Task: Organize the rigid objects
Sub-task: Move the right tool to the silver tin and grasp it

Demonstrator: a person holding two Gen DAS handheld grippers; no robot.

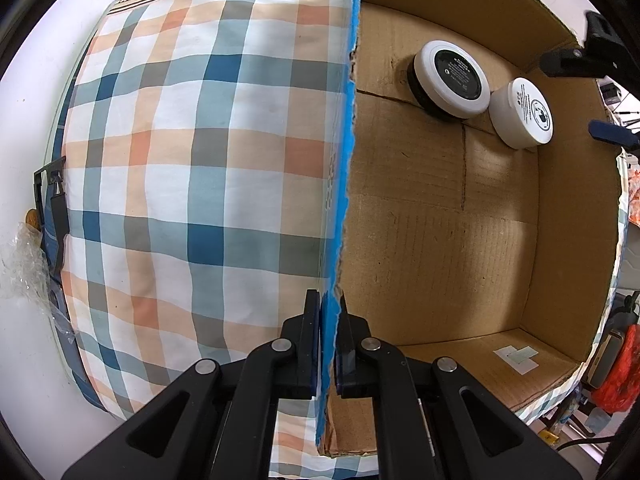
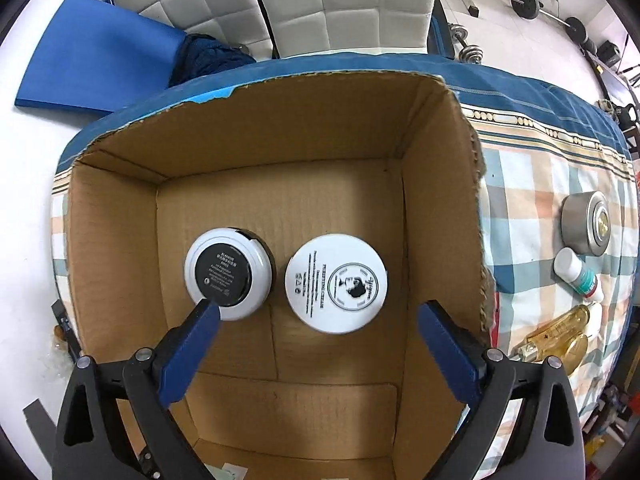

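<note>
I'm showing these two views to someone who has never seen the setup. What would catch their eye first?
Probably the open cardboard box on the checked cloth, with two round white jars side by side on its floor: a black-labelled jar and a white-labelled jar. The right gripper hangs wide open above them, while the left gripper is clamped on the box's blue-edged wall.
</note>
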